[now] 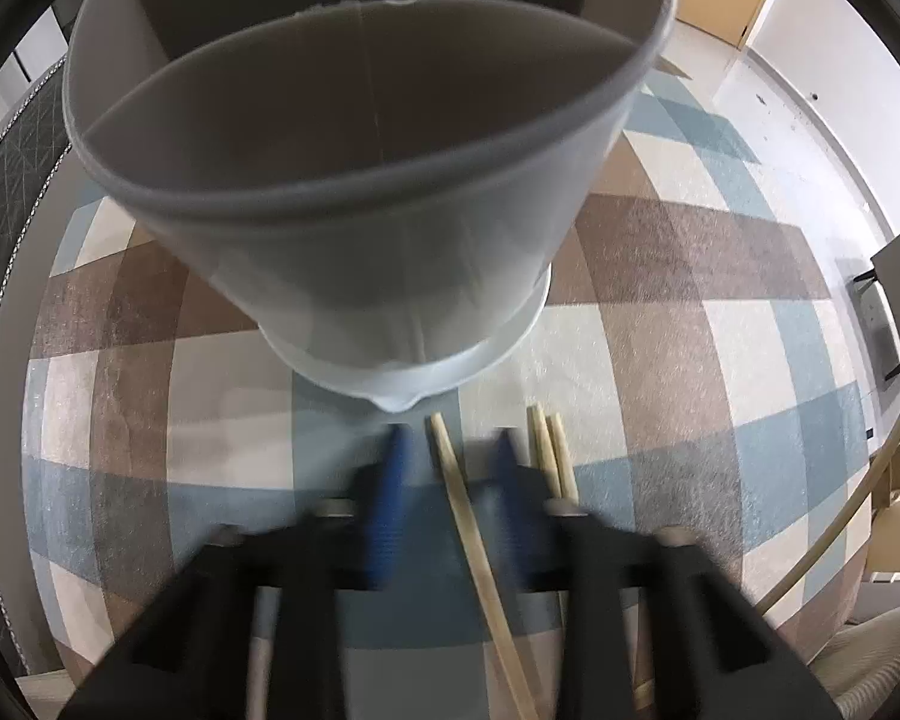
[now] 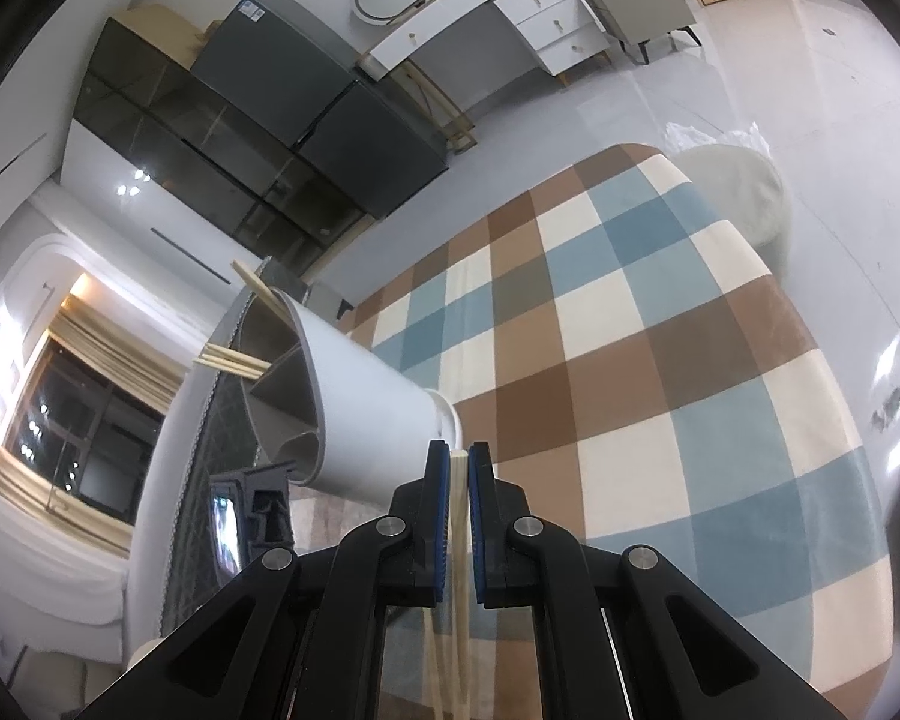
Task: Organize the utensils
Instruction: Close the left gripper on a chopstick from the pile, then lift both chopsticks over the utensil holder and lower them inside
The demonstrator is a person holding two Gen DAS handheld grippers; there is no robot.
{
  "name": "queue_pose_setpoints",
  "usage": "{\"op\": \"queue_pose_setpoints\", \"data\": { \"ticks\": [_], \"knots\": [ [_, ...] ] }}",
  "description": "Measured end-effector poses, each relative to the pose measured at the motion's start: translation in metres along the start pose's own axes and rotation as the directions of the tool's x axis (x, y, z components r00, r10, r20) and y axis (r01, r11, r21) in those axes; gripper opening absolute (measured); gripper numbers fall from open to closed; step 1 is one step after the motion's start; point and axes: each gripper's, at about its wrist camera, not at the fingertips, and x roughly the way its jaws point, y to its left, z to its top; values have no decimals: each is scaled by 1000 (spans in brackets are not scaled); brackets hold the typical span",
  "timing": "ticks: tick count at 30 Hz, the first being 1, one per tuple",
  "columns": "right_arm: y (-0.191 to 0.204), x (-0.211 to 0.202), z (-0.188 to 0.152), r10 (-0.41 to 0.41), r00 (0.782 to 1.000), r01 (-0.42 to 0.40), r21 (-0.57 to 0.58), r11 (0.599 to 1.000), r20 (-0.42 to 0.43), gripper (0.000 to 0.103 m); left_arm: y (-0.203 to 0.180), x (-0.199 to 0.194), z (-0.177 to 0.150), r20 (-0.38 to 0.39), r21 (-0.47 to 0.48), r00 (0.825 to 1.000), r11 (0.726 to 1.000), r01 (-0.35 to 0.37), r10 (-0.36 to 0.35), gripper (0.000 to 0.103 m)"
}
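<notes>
A white utensil holder point(image 1: 366, 192) with inner dividers stands on the checked cloth, filling the top of the left wrist view. My left gripper point(image 1: 450, 450) is open just in front of its base. One wooden chopstick point(image 1: 468, 528) lies between its fingers, untouched by the pads, and two more chopsticks point(image 1: 549, 456) lie right of the right finger. In the right wrist view my right gripper point(image 2: 459, 456) is shut on a pair of chopsticks point(image 2: 457, 540), held beside the holder point(image 2: 354, 396). Several chopsticks point(image 2: 234, 363) stick out of the holder's compartments.
The checked brown, blue and cream cloth point(image 2: 630, 360) covers the table. A dark mesh chair point(image 1: 6, 192) stands at the left. A dark cabinet point(image 2: 258, 138) and white drawers point(image 2: 546, 18) stand far across the room. Part of the left gripper point(image 2: 258, 510) shows below the holder.
</notes>
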Motion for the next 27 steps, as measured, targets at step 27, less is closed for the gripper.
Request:
{"op": "queue_pose_setpoints", "data": {
  "ticks": [27],
  "knots": [
    [81,-58,-67,-42,963,123,-292,949,268,6,52,-127,-54,442,0,875,976,219,-196,0]
  ]
}}
